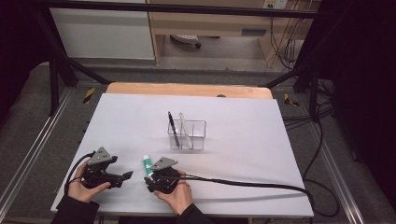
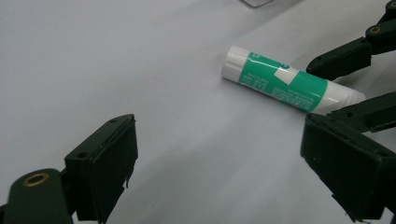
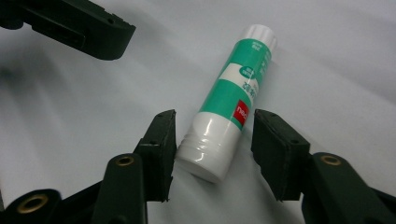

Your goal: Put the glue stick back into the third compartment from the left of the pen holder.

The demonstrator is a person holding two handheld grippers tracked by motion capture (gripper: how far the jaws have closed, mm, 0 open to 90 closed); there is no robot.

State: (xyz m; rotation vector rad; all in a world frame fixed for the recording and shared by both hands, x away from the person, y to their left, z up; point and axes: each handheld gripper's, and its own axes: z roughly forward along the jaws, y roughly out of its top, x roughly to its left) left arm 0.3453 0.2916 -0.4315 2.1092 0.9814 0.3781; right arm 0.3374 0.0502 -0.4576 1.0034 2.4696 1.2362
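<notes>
A green and white glue stick (image 1: 147, 164) (image 2: 285, 81) (image 3: 233, 98) lies flat on the white table sheet (image 1: 243, 154), near the front. My right gripper (image 1: 150, 177) (image 3: 215, 122) reaches the stick's near end, one jaw on each side. The left pad is close against the stick, while a gap shows beside the right pad, so the stick is not pinched. My left gripper (image 1: 127, 176) (image 2: 219, 135) rests to the stick's left, open, with bare sheet between its jaws. Its jaws point toward the stick and the right gripper.
A clear plastic holder (image 1: 187, 135) stands mid-table with a black pen (image 1: 173, 128) and a pale stick (image 1: 185, 128) leaning in it. The right gripper's cable (image 1: 257, 184) trails off to the right across the sheet. A wooden table edge (image 1: 187, 89) runs along the far side.
</notes>
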